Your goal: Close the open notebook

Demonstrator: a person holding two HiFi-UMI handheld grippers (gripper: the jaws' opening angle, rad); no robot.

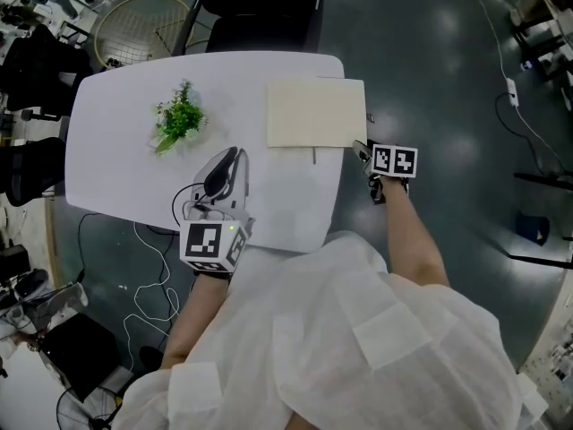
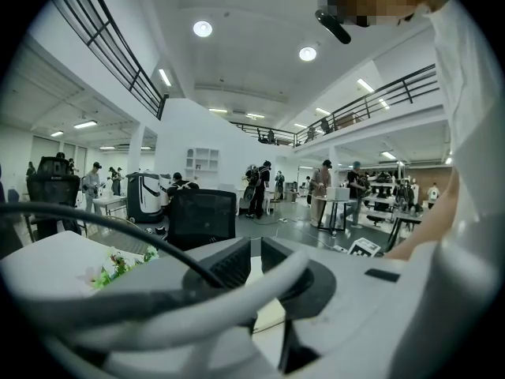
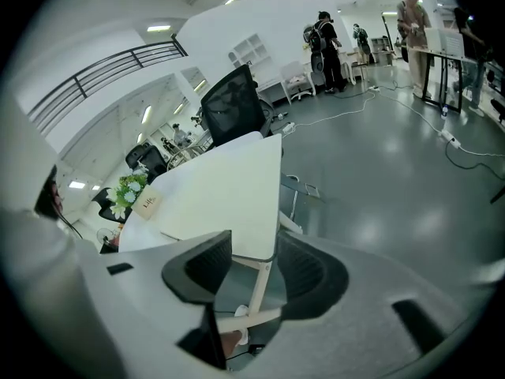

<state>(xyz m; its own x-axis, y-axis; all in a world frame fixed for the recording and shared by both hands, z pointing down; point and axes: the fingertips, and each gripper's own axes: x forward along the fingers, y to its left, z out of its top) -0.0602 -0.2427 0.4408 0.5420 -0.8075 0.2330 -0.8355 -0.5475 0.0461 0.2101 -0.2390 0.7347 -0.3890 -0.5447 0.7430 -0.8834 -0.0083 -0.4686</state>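
A bunch of green leaves with white flowers [image 1: 179, 120] is lying on the left part of the white counter [image 1: 116, 164]. A black chair [image 1: 255, 7] is standing at the counter's far edge, with a round wire frame [image 1: 143, 27] beside it.

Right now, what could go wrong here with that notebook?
The notebook sticks out past the table's right edge, and the open right gripper sits by that corner; a nudge might tip it off. The cable across the left gripper might snag.
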